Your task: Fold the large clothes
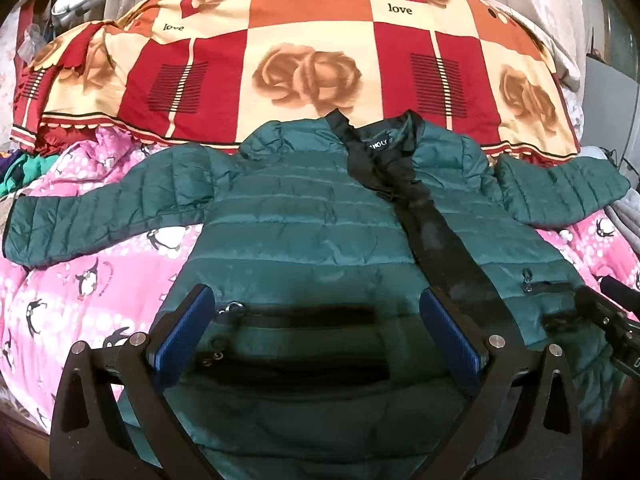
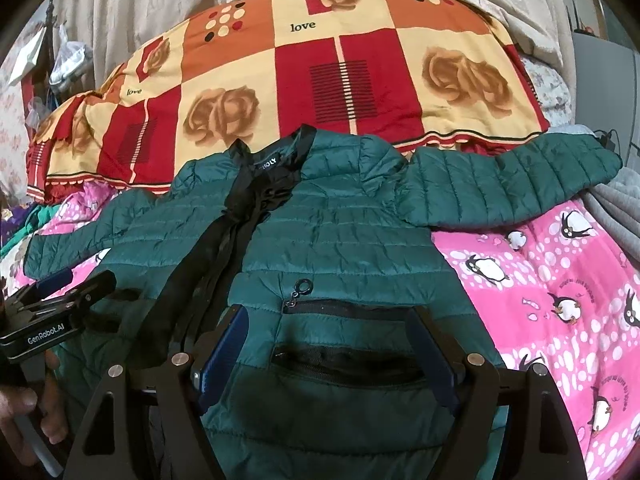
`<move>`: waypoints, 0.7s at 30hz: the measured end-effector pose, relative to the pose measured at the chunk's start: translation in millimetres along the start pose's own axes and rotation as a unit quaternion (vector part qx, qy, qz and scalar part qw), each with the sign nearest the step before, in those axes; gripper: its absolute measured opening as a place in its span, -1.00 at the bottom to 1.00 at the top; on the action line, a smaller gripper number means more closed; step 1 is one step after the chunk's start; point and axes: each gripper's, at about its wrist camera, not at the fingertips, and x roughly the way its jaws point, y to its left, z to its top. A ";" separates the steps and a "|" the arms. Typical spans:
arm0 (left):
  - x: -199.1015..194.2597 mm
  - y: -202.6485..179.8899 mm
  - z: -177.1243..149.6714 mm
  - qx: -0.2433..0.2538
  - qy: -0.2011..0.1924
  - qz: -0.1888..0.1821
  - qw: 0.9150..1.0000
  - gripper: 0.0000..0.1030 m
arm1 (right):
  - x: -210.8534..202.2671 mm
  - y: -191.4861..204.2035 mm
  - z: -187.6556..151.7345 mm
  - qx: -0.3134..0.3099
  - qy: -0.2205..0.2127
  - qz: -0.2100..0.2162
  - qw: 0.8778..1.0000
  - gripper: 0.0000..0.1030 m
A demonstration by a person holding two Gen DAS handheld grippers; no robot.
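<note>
A dark green quilted puffer jacket (image 1: 304, 216) lies face up on the bed, both sleeves spread out, its black zipper placket running down the middle. It also shows in the right wrist view (image 2: 344, 240). My left gripper (image 1: 316, 328) is open over the jacket's lower left front, above the black pocket zipper (image 1: 296, 316). My right gripper (image 2: 332, 344) is open over the lower right front, above the other pocket zipper (image 2: 352, 308). Each gripper shows at the edge of the other's view: the right gripper (image 1: 616, 320), the left gripper (image 2: 52, 312).
The jacket rests on a pink penguin-print blanket (image 1: 80, 280), also in the right wrist view (image 2: 560, 288). Behind it lies a red, orange and cream rose-patterned quilt (image 1: 312, 48). Pale curtains hang at the back. Folded grey cloth (image 2: 616, 208) lies at the right.
</note>
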 end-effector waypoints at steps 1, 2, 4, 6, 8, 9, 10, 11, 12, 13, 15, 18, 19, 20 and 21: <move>0.1 1.1 0.1 -0.002 0.001 -0.001 1.000 0.99 | 0.1 0.0 0.1 0.000 0.000 0.000 1.000 0.54; 0.4 2.2 0.2 -0.005 0.001 -0.002 1.000 0.99 | 0.3 0.0 0.0 0.000 0.001 0.000 1.000 0.54; 0.5 3.6 0.6 -0.010 0.002 -0.002 1.000 0.99 | 0.1 0.2 -0.1 0.000 0.000 -0.001 1.000 0.54; 0.6 4.6 0.8 -0.014 0.003 -0.005 1.000 0.99 | 0.6 1.1 -0.5 -0.003 0.001 -0.001 1.000 0.54; 1.2 5.3 0.7 -0.018 0.006 -0.010 1.000 0.99 | 0.8 1.8 -1.0 -0.007 0.001 -0.001 1.000 0.54; 1.4 4.7 0.8 -0.018 0.008 -0.011 1.000 0.99 | 0.6 3.2 -1.5 -0.009 0.001 -0.002 1.000 0.54; 1.7 4.3 0.8 -0.018 0.009 -0.012 1.000 0.99 | 0.5 4.3 -1.6 -0.011 0.001 -0.002 1.000 0.54; 1.9 3.8 0.9 -0.017 0.009 -0.013 1.000 0.99 | 0.6 4.9 -2.0 -0.014 0.001 -0.001 1.000 0.54; 1.9 3.3 1.2 -0.016 0.009 -0.013 1.000 0.99 | 0.5 6.1 -1.8 -0.017 0.001 -0.001 1.000 0.54; 2.0 2.8 1.3 -0.015 0.009 -0.013 1.000 0.99 | 0.2 6.9 -2.2 -0.019 0.000 -0.001 1.000 0.54; 2.1 2.4 1.1 -0.015 0.010 -0.013 1.000 0.99 | -0.1 9.2 -2.5 -0.025 -0.001 -0.002 1.000 0.54; 2.0 2.1 1.0 -0.016 0.011 -0.011 1.000 0.99 | -0.4 11.6 -3.2 -0.031 -0.002 0.000 1.000 0.54; 2.2 2.5 1.1 -0.016 0.011 -0.011 1.000 0.99 | -0.2 12.3 -3.4 -0.032 -0.003 0.001 0.999 0.54; 2.3 3.4 1.3 -0.017 0.011 -0.012 1.000 0.99 | 0.0 12.8 -3.6 -0.034 -0.002 0.001 0.999 0.54; 2.5 4.6 1.4 -0.020 0.011 -0.013 1.000 0.99 | 0.1 13.8 -3.7 -0.035 -0.002 0.001 0.999 0.54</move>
